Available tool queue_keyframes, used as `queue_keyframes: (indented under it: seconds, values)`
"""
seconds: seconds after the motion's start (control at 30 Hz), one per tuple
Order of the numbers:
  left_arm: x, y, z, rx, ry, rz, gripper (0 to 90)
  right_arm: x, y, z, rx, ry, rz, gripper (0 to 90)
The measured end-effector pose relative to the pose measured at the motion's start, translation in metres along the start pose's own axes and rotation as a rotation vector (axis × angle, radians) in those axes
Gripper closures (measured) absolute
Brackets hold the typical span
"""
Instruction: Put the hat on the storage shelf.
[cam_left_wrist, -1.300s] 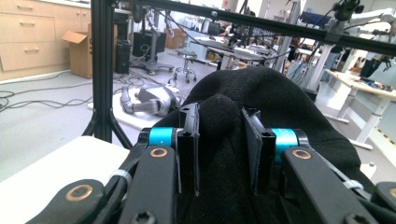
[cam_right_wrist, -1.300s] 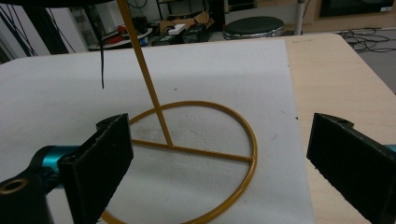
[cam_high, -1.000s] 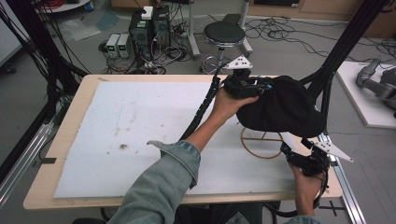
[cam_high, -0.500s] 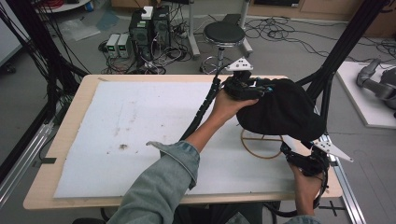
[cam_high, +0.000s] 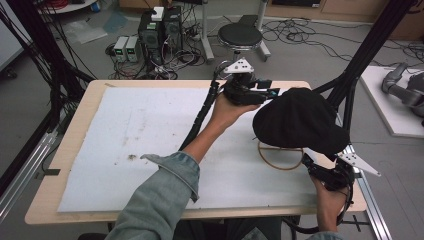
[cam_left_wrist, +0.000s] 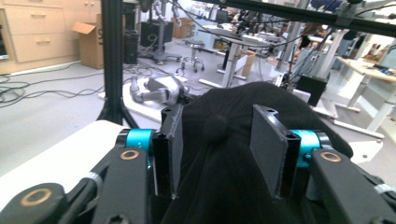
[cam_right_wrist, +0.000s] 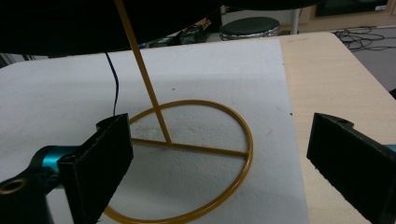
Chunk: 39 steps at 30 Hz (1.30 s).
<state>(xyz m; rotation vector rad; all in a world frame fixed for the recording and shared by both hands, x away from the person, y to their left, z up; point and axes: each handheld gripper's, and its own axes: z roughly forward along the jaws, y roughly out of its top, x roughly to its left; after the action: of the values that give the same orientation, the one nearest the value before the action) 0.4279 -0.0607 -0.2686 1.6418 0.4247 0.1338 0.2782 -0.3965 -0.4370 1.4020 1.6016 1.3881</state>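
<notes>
A black cap (cam_high: 300, 120) sits on top of a thin gold stand whose ring base (cam_high: 281, 156) lies on the white foam mat (cam_high: 150, 140). My left gripper (cam_high: 267, 93) reaches in from the cap's far left side. In the left gripper view its jaws (cam_left_wrist: 217, 144) are closed in on the cap's crown (cam_left_wrist: 219, 158), with fabric filling the gap between the pads. My right gripper (cam_high: 309, 164) is low at the table's front right, just right of the ring. In the right gripper view it (cam_right_wrist: 219, 154) stands open, facing the ring base (cam_right_wrist: 187, 154) and the slanted gold pole (cam_right_wrist: 140, 70).
The mat covers most of a wooden table (cam_high: 65, 165); its bare wooden right edge (cam_right_wrist: 327, 79) lies beside the ring. A black frame post (cam_high: 370, 55) rises behind the cap. A stool (cam_high: 240, 36) and computer boxes (cam_high: 160, 30) stand on the floor beyond.
The left hand and gripper have edged slightly left at the cap's side. The cap, the stand and the right gripper look unmoved.
</notes>
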Motion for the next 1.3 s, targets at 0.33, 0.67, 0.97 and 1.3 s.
queue_keyframes:
  seconds: [0.33,0.67,0.97,1.3]
  values:
    - [0.009,-0.007,-0.055,0.041,0.100,0.058,46.0,0.008,0.000,-0.005,-0.013,-0.005,-0.001,6.5]
    - [0.019,-0.021,-0.103,0.064,0.196,0.069,42.0,0.011,0.000,-0.008,-0.015,-0.016,-0.005,6.5]
    - [0.030,-0.036,-0.149,0.059,0.299,0.052,39.1,0.015,-0.001,-0.010,-0.016,-0.015,-0.003,6.5]
    - [0.039,-0.056,-0.205,0.044,0.417,0.021,36.4,0.020,-0.002,-0.010,-0.018,-0.011,-0.011,6.5]
